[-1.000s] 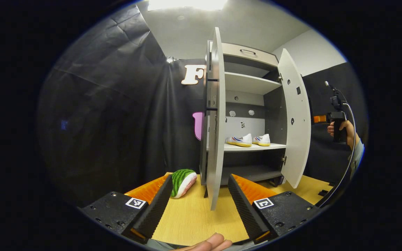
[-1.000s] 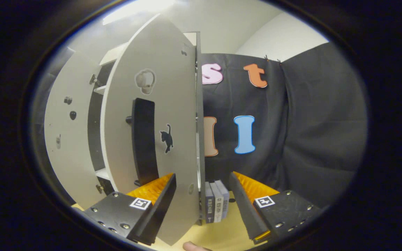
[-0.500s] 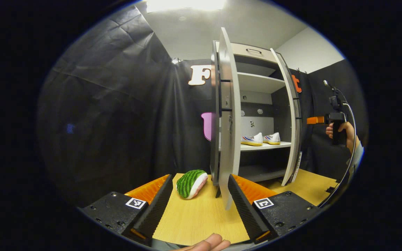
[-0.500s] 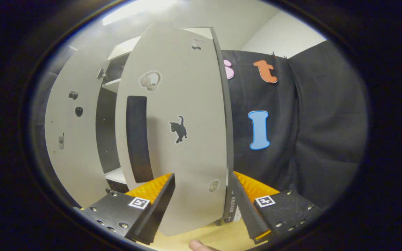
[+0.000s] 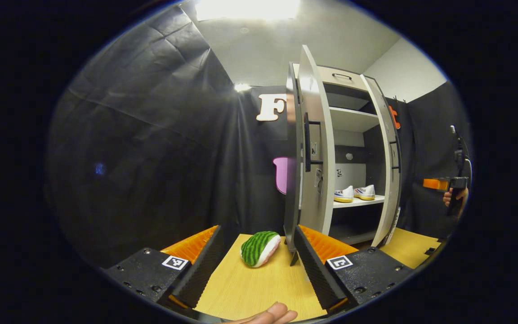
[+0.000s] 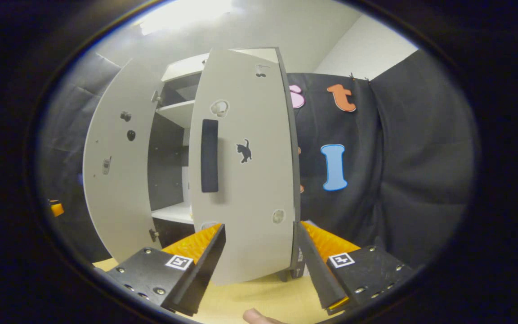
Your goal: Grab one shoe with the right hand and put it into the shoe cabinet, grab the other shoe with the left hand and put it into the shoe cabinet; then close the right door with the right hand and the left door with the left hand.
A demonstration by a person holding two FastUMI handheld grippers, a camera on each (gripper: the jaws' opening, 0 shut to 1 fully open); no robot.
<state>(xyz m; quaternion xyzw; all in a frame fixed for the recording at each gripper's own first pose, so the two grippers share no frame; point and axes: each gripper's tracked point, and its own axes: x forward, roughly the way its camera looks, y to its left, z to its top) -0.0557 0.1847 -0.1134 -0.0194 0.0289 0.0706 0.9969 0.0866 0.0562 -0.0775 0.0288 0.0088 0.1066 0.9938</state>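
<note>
Doors are what the task turns on now: both shoes sit side by side on the middle shelf of the shoe cabinet, so only the closing is left, by my reading.

Nearest in the left gripper view, the left gripper has its fingers spread wide with nothing between them, over the wooden tabletop. Just beyond lies a watermelon-slice toy, and behind its right side stands the left door, swung out nearly edge-on, its dark bar handle facing left. Farther right, the right door is partly closed.

In the right gripper view, the right gripper is likewise parted and empty, close before the right door's outer face, not touching that I can tell. A dark vertical handle and a cat sticker show on it.

These panels look stiff, light and smooth, swinging freely on hinges. A flat push near the free edge, or on the handle, should serve; a hard shove could make them bounce back.
</note>
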